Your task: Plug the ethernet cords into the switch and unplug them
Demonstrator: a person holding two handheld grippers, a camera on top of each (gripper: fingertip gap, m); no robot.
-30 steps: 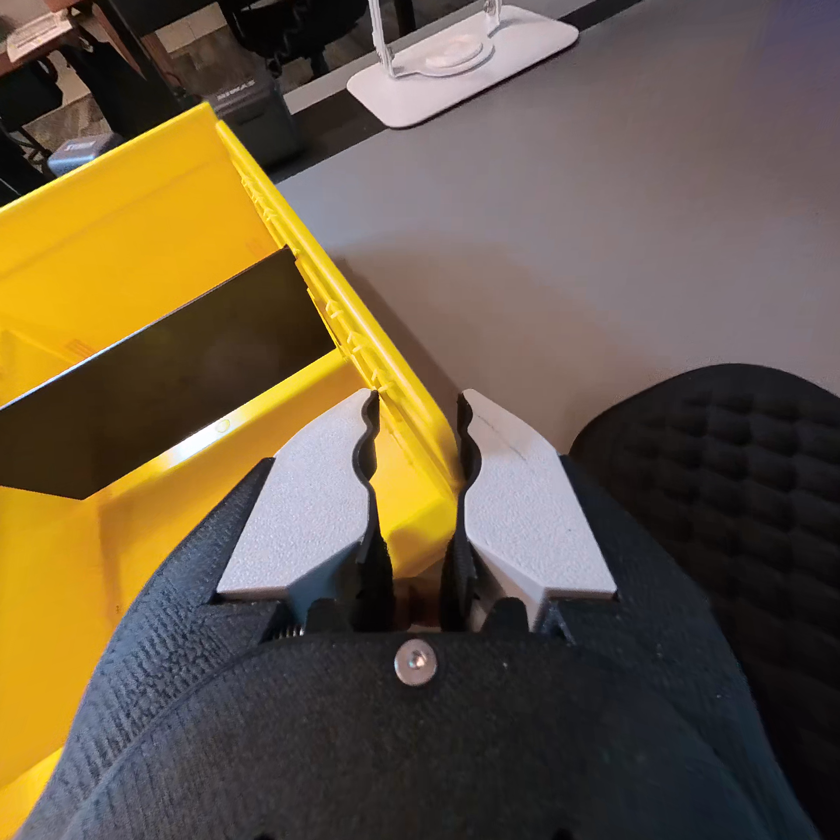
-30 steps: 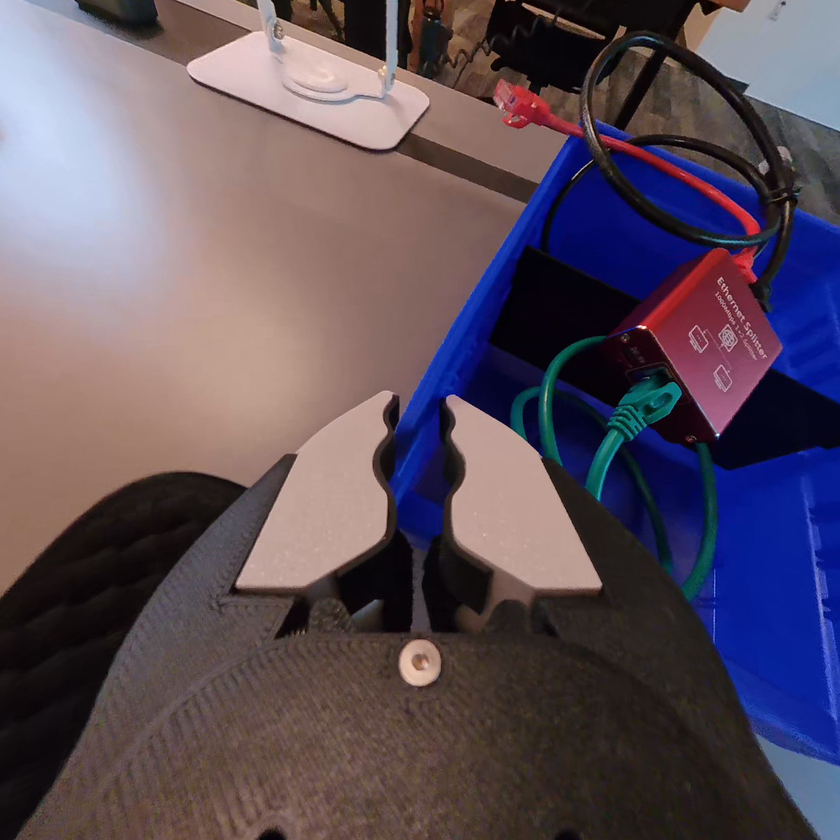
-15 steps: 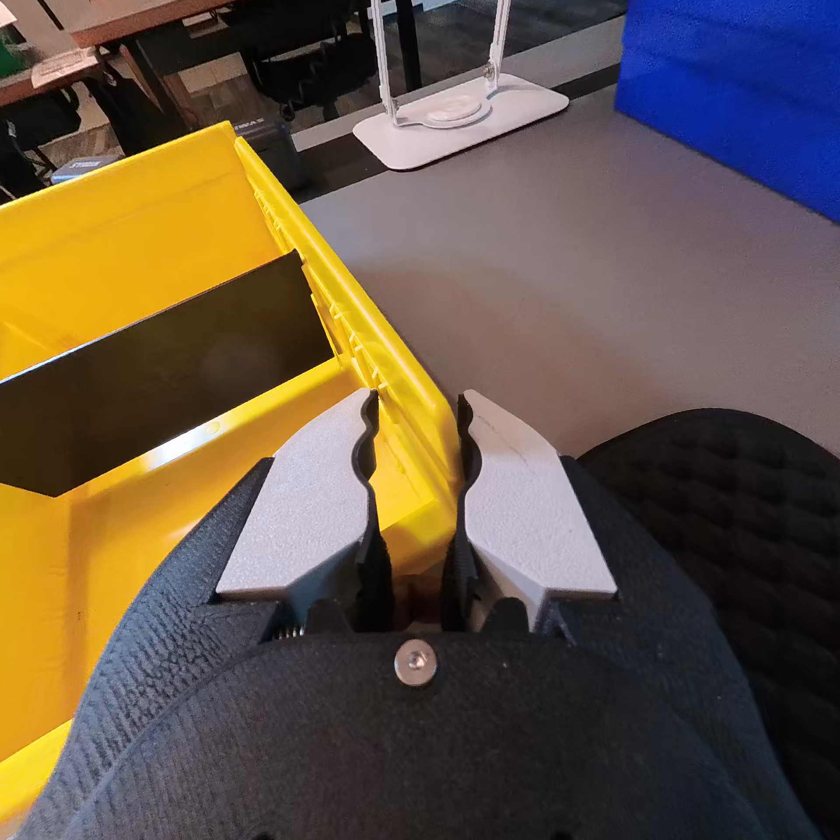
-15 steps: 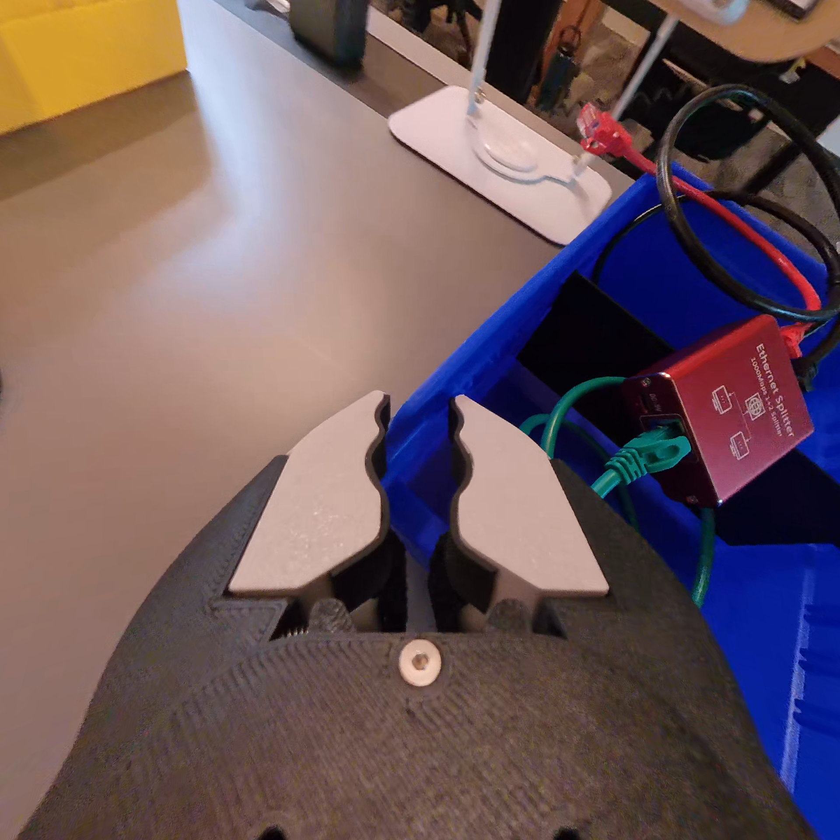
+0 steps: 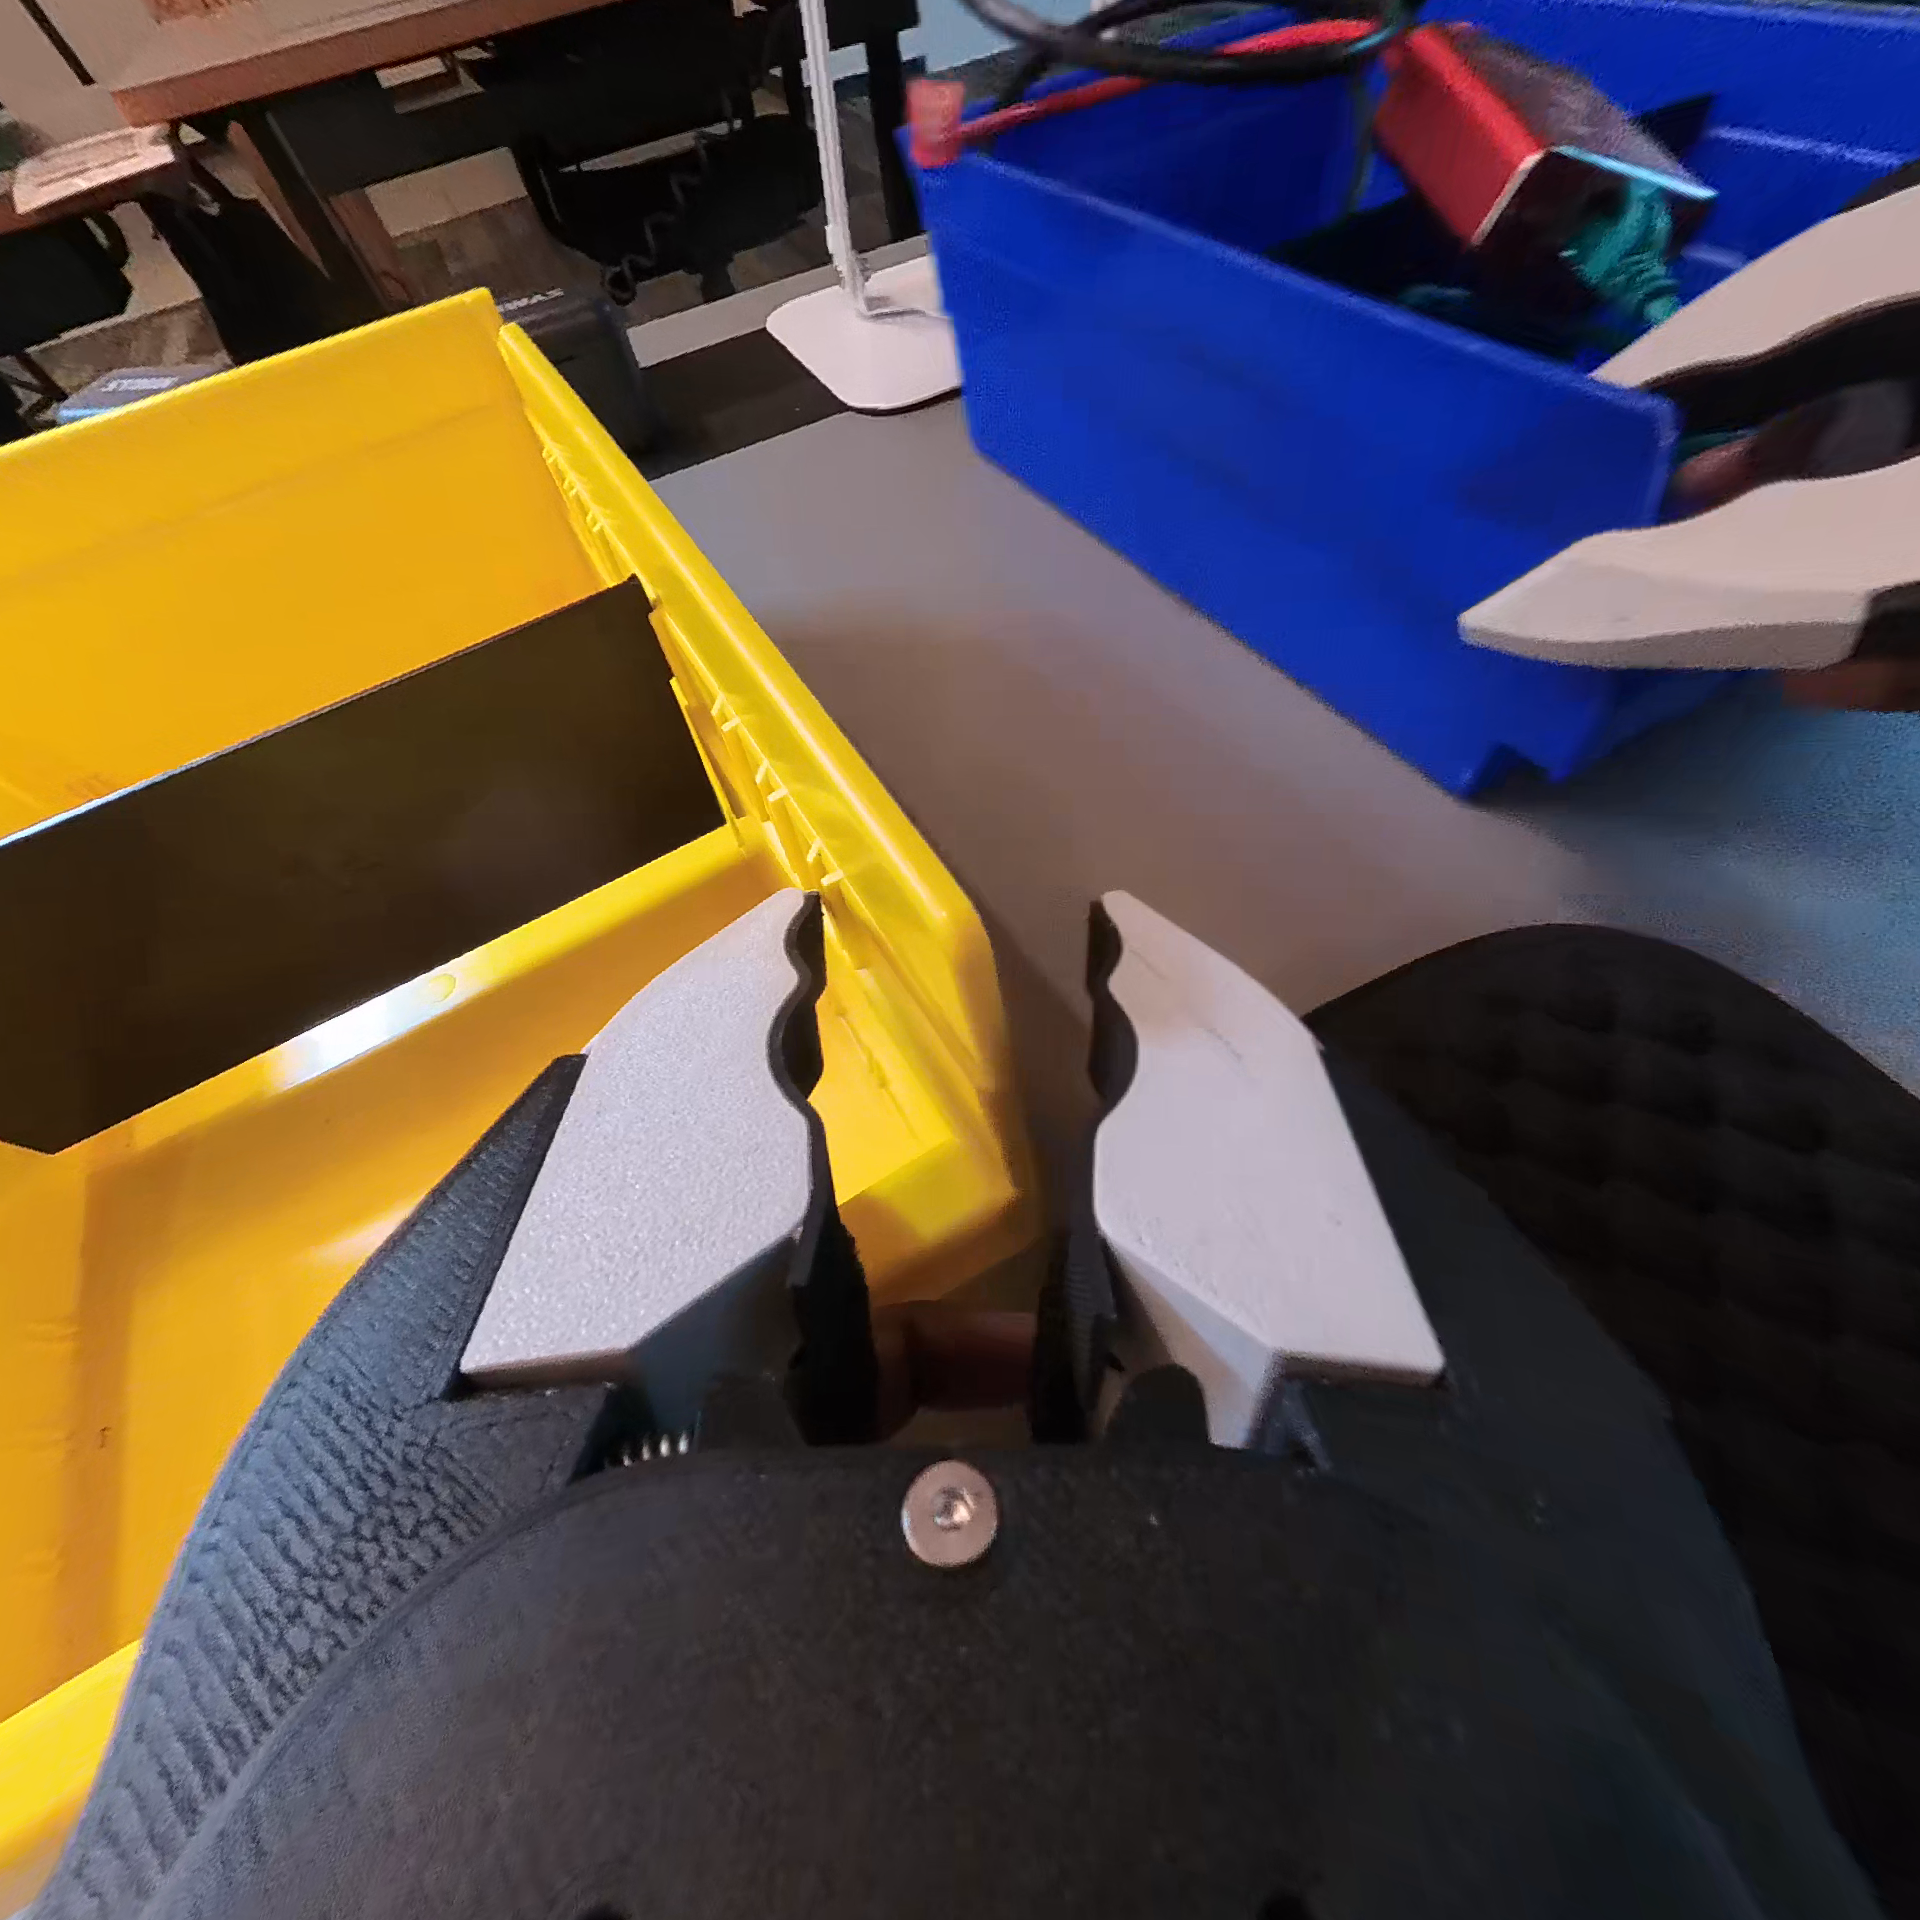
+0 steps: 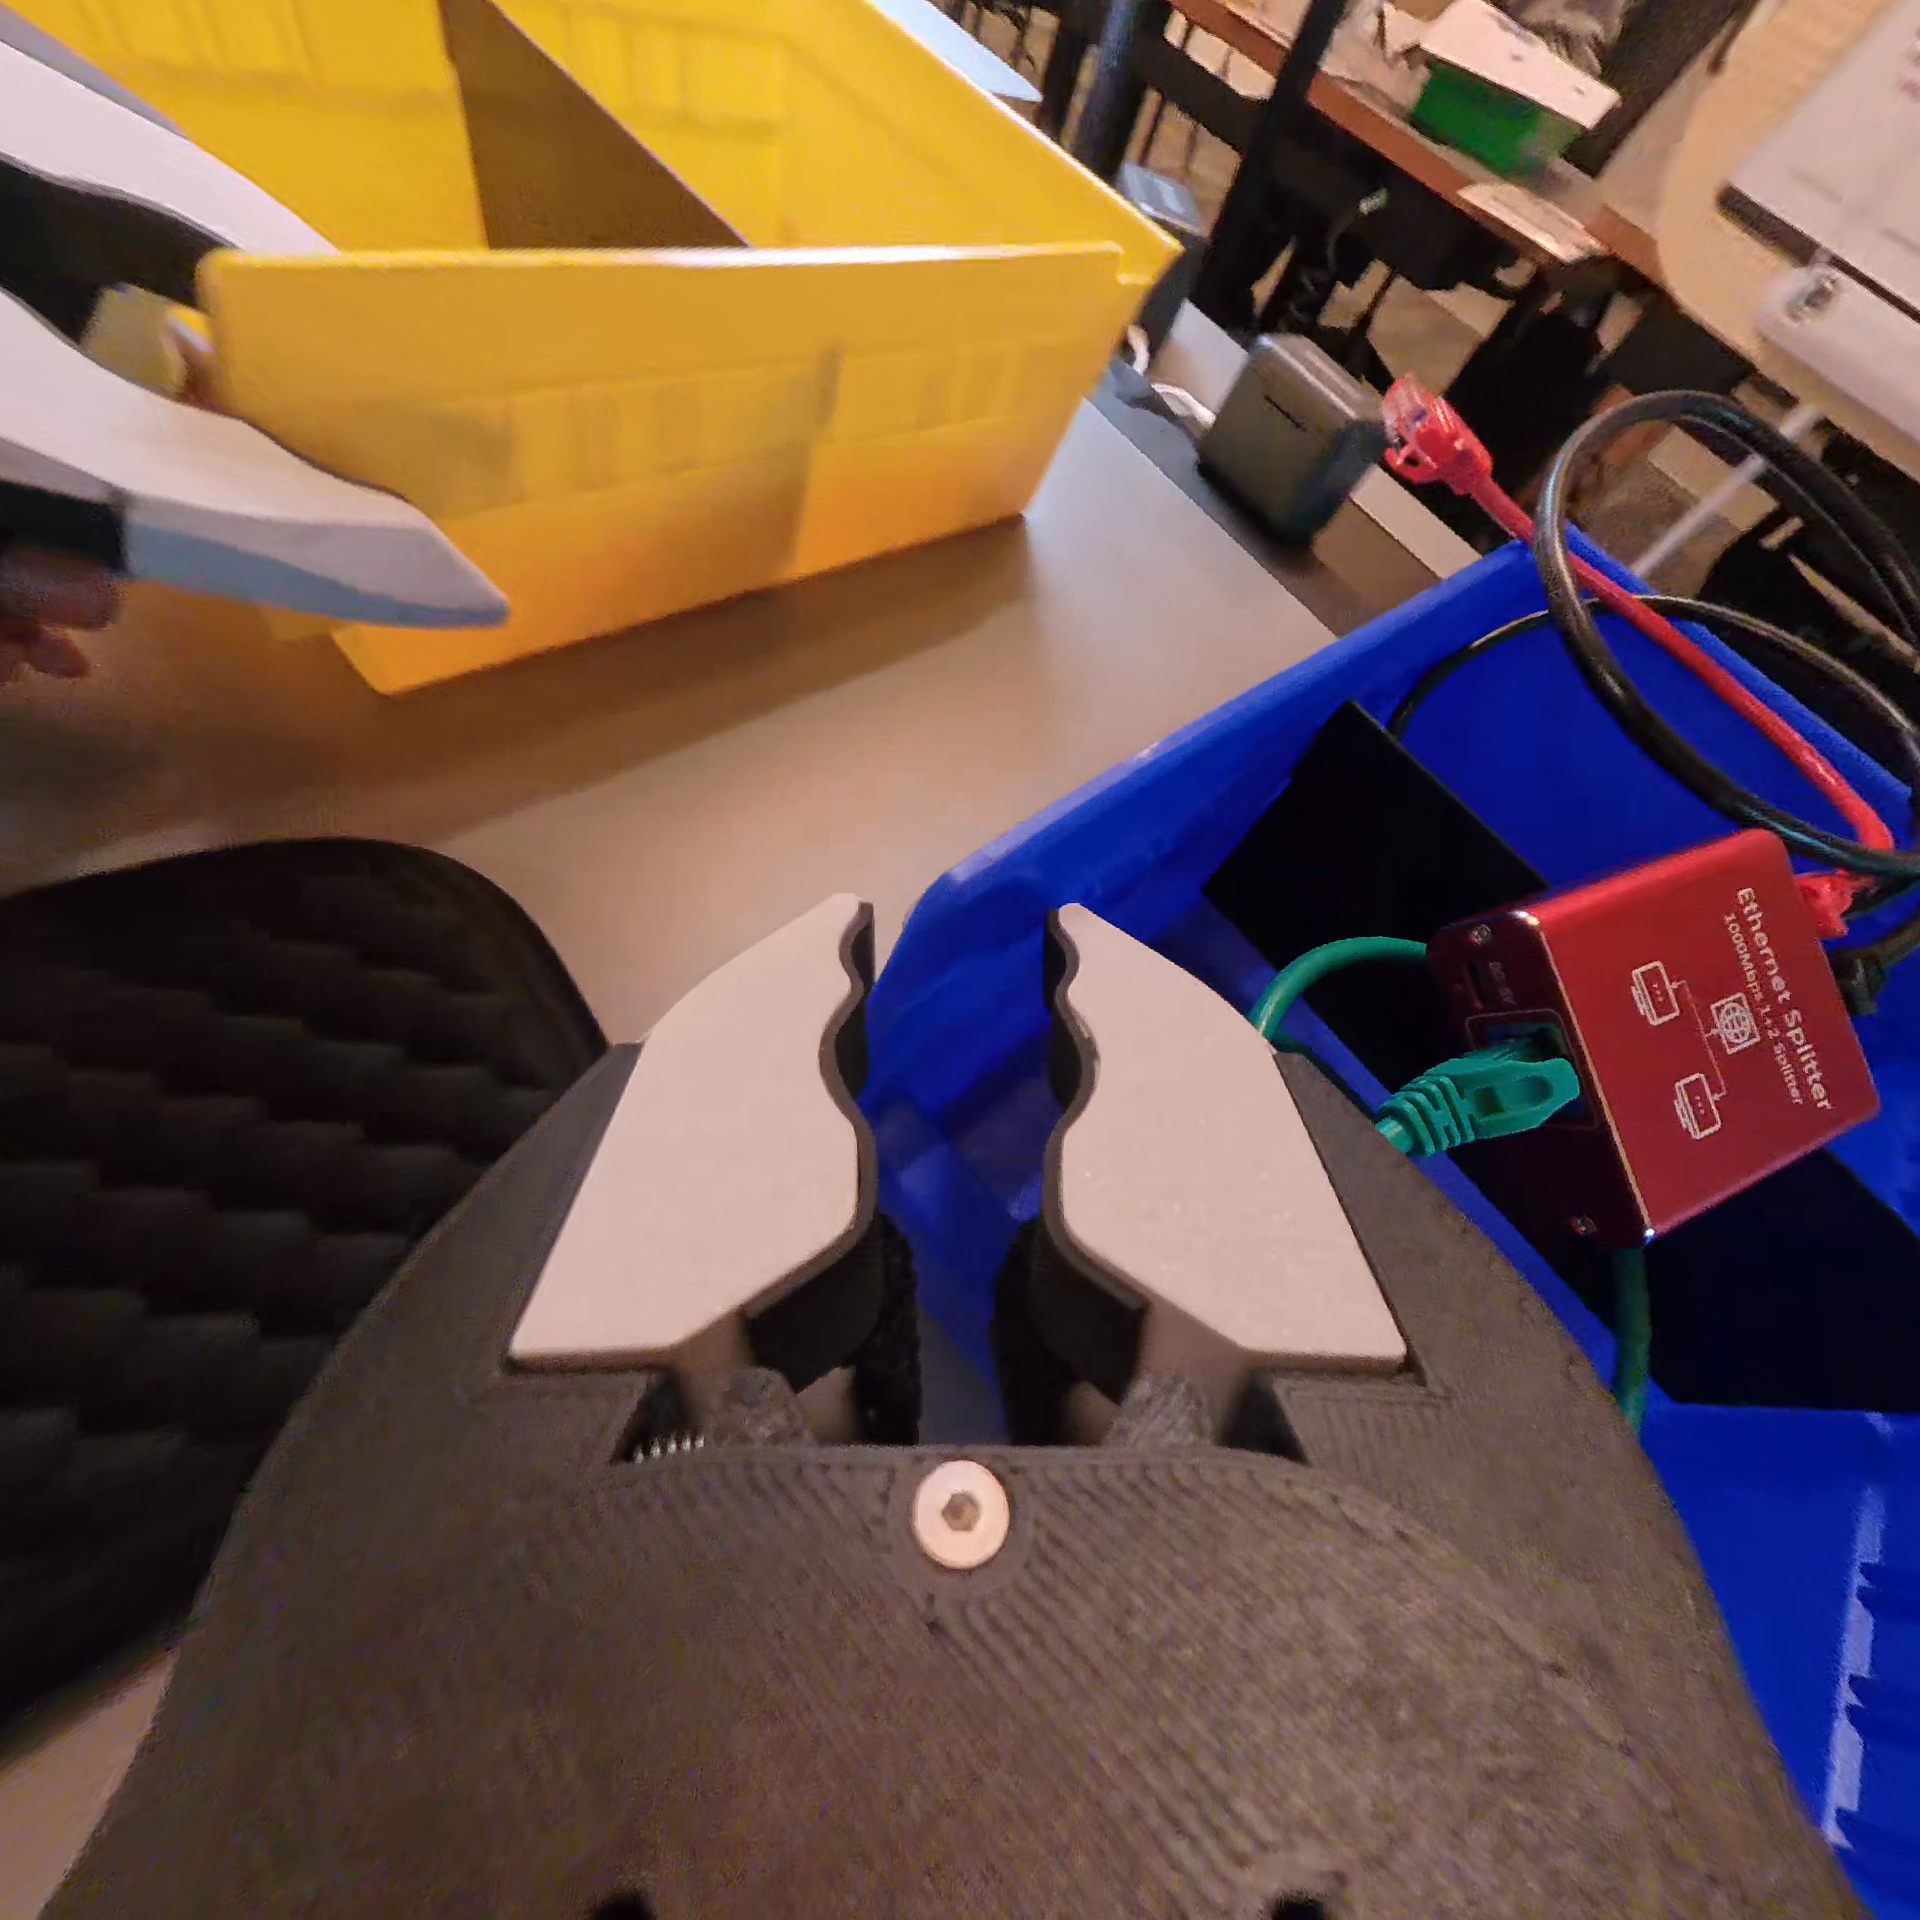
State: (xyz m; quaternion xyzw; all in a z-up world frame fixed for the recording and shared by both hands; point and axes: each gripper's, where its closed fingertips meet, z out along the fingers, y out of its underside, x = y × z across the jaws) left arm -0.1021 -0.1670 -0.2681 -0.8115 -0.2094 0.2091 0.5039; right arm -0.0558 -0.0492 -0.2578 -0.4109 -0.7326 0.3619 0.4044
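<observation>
Both grippers are parted and empty: the left gripper (image 5: 951,1023) straddles the yellow bin (image 5: 312,582) rim, and the right gripper (image 6: 956,1023) straddles the blue bin (image 6: 1039,914) rim. Inside the blue bin sits the small red switch (image 6: 1683,1049), probably light and apt to slide. The green cord (image 6: 1486,1096) is plugged in and looks best held by its stiff plug.

The left gripper (image 5: 954,914) straddles the near right corner of the yellow bin (image 5: 914,935), its jaws parted with one finger inside the wall and one outside, neither pressing on it. The right gripper (image 6: 956,920) sits well to the right of that bin, jaws likewise parted and holding nothing.
</observation>
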